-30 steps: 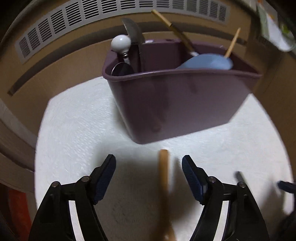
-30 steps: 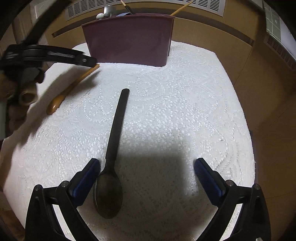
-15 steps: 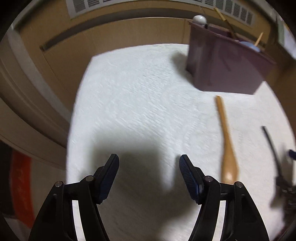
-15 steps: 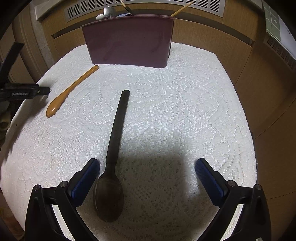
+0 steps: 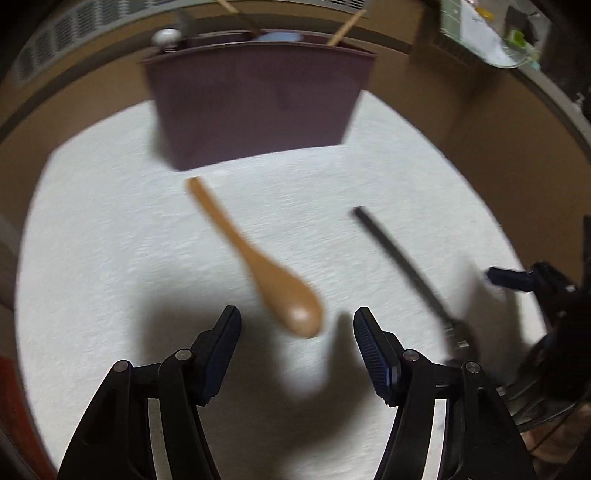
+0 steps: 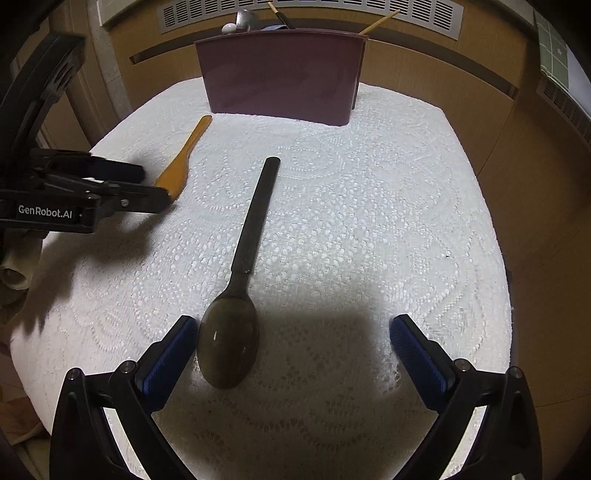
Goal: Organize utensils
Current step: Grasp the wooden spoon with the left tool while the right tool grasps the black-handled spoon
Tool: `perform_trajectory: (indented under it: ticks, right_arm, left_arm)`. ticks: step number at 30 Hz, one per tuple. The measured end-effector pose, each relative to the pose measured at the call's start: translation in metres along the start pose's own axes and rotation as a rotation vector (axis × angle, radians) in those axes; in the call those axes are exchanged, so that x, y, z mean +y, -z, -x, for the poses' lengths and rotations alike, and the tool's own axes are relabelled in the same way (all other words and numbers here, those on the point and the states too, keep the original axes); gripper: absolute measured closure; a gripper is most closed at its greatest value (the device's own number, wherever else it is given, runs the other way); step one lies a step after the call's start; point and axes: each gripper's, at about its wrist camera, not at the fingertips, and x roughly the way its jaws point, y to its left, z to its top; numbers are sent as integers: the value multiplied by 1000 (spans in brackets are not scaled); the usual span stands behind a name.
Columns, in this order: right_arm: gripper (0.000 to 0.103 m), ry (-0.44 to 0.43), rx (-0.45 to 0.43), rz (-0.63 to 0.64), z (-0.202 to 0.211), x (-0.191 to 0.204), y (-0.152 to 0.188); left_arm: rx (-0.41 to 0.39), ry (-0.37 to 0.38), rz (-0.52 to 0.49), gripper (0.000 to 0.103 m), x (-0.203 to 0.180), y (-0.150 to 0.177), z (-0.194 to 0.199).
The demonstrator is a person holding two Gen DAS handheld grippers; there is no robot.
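2 spoons (image 6: 236, 295) lie, apparently loose, before holder (image 6: 280, 74).

White lace cloth (image 6: 369, 221) is covering the table; tan wood panelling (image 6: 424, 62) is running behind it, a slatted vent grille (image 6: 406, 14) sitting above; lighting dim.

On the cloth (image 6: 369, 221): 2 loose spoons, 1 wooden spoon (image 5: 273, 277), 1 black-handled spoon (image 6: 240, 295). 1 maroon bin (image 6: 280, 74) (about 5 utensils sticking out, exact count unclear). 2 grippers in view.
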Motion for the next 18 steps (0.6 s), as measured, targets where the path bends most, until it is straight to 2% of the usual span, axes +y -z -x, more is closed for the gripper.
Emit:
perform_trajectory:
  ticks: [2,5,8,10,12,14,16,18]
  right_arm:
    - [0,10,-8,6,1,1,1]
    - [0,17,-17,12,2,2,2]
    - [0,9,-15,9,0,-1,1]
    - [0,9,-15,9,0,-1,1]
    - [0,5,-16,4,1,-1,1]
    - [0,-5,-19,-4,2,-3,2]
    - [0,-14,-20,-11,1,-6,3]
    - [0,-15,-21,-13,0,-5,1]
  left_arm:
    - [-15,61,-35,39,-9,-10,3]
    - [-66,63,-95,39,-7,-32,9]
    - [-32,97,-78,39,12,-63,-5]
    - [3,73,-30,39,28,-72,-17]
    - [5,62,7,41,42,-74,-21]
    - [44,75,42,41,55,-67,-15]
    - [89,70,52,41,62,-45,-11]
    - [87,63,25,41,62,-23,2]
